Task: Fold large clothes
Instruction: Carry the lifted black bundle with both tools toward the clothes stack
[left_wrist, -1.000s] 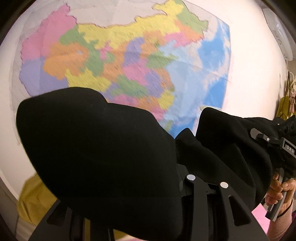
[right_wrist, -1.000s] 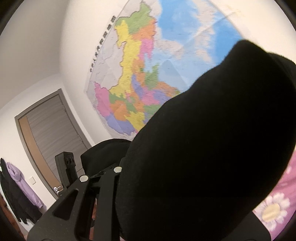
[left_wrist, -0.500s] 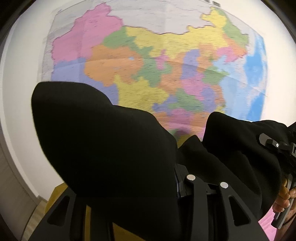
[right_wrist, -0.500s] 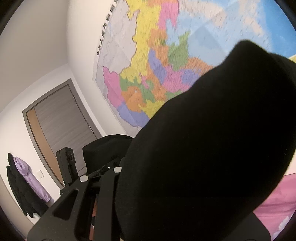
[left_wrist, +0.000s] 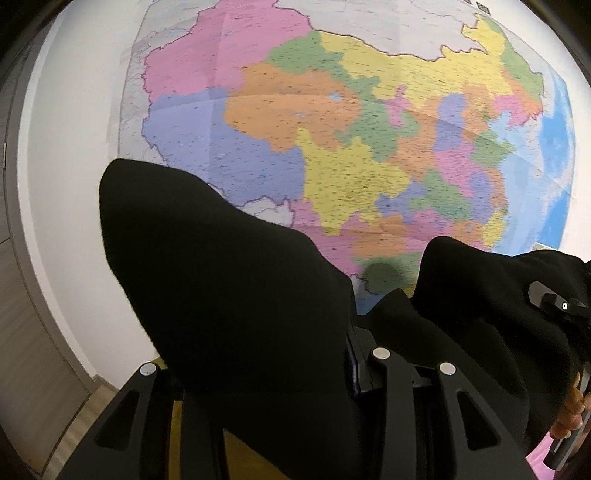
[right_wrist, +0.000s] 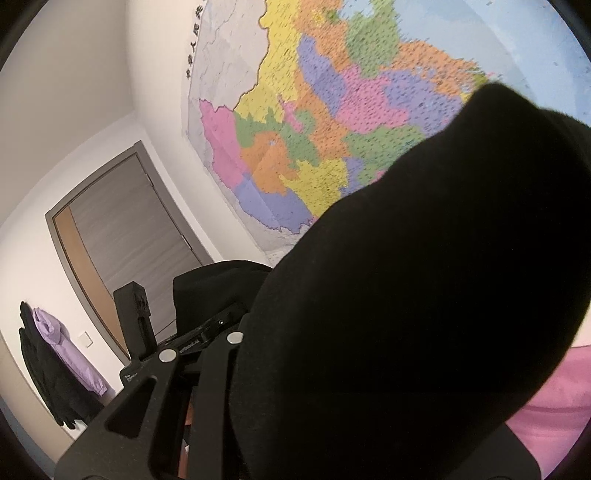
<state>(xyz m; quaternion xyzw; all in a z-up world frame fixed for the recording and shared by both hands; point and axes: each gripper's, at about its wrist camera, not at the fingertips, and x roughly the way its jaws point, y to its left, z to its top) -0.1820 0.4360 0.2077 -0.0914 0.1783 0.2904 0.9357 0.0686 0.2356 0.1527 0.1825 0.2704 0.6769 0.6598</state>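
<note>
A large black garment hangs in the air between both grippers, in front of a wall map. In the left wrist view it bulges over my left gripper and hides the fingertips; the jaws are shut on the cloth. The cloth runs on to the right, where my right gripper shows at the edge with a hand on its handle. In the right wrist view the same black garment covers my right gripper, which is shut on it. My left gripper stands left of it under another fold.
A big coloured wall map fills the wall ahead. A grey door is on the left, with purple and black clothes hanging beside it. Pink bedding lies at lower right, and something yellow lies below the left gripper.
Both hands swung sideways with the garment. The map slid right in the left view and grew larger in the right view. The flowered bedding left the right view. Both grips look unchanged.
</note>
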